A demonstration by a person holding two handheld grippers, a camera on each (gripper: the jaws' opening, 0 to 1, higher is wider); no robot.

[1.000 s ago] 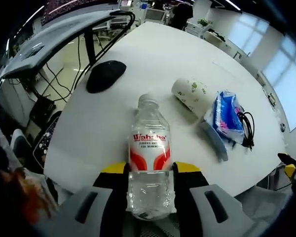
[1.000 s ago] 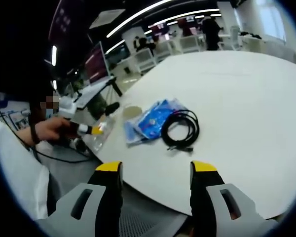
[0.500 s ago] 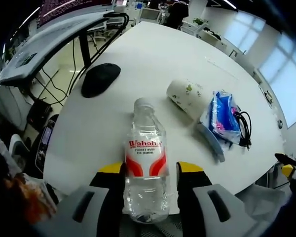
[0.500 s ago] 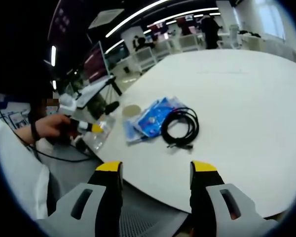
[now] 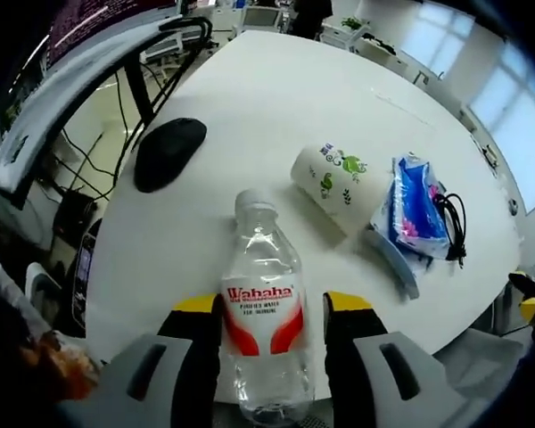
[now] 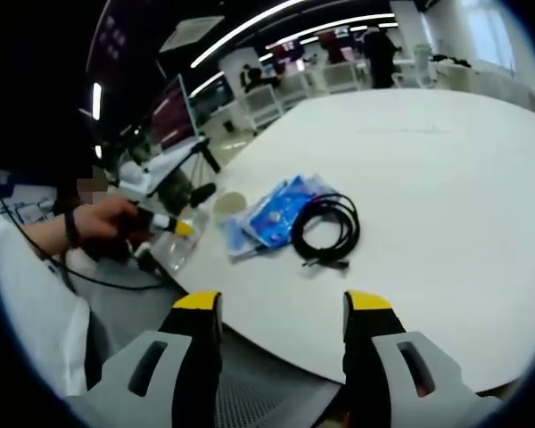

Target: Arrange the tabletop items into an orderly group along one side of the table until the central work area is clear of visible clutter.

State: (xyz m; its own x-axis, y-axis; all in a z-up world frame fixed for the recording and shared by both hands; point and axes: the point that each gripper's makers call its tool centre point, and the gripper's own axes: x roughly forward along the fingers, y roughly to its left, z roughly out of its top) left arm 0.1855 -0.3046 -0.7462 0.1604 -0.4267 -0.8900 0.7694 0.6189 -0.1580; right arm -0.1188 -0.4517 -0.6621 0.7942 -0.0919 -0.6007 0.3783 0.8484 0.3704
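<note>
While the left gripper grips the Wahaha water bottle between its jaws over the near edge of the white table, the right gripper hangs spread and empty off the table edge. The step looks like placing the bottle beside the paper cup, blue packet and coiled cable. Next it needs lowering upright, clear of the computer mouse.

- Bright, even daylight from windows at far right.
- Ceiling strip lights glow.
- White table glares slightly.
- Edges bend, blur.
</note>
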